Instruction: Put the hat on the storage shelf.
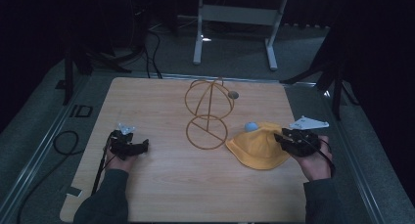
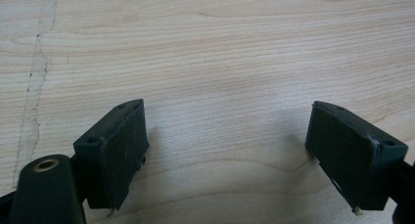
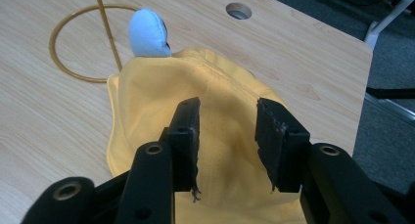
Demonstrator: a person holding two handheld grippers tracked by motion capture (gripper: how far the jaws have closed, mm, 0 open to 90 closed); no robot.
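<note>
Dim room, dark floor, a wooden table (image 1: 161, 194) under the camera. Yellow hat (image 1: 258, 146) lies flat at the right side of the table, a pale blue ball (image 1: 251, 126) touching its far edge. Right gripper (image 1: 283, 137) sits over the hat's near right part, jaws partly apart above the cloth, no pinch visible. Left gripper (image 1: 143, 146) rests at the left, jaws wide over bare wood. Wire stand (image 1: 208, 111) rises mid-table, just left of the hat.
</note>
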